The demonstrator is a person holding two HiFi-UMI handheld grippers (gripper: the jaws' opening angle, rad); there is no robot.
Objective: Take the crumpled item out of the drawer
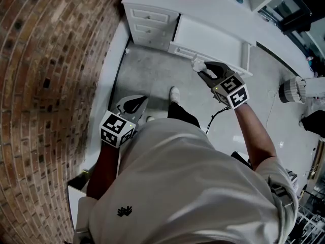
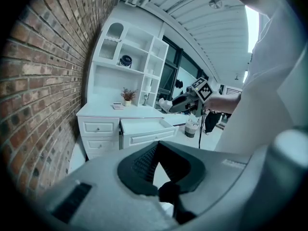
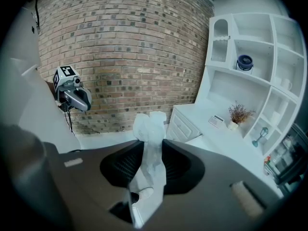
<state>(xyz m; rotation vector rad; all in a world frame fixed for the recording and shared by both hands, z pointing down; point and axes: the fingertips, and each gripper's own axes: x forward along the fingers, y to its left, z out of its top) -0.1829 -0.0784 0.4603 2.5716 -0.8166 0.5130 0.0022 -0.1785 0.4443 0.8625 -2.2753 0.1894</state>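
Note:
The crumpled white item [image 1: 199,64] is pinched in my right gripper [image 1: 201,70], held in the air just in front of the open drawer [image 1: 210,37] and outside it. In the right gripper view the crumpled item [image 3: 150,129] sticks up between the pads, with my right gripper [image 3: 151,146] shut on it. The left gripper view shows the same grip from afar, the item [image 2: 165,104] above the pulled-out drawer [image 2: 144,126], whose inside looks bare. My left gripper [image 1: 137,101] hangs low near the person's left side, its tips together and nothing in it.
A white dresser [image 1: 150,19] with small closed drawers stands against the brick wall [image 1: 56,60]. Above it a hutch [image 2: 130,57] holds a small plant [image 2: 128,95]. A white bin [image 1: 290,89] stands on the floor at the right. The person's foot [image 1: 174,93] is before the drawer.

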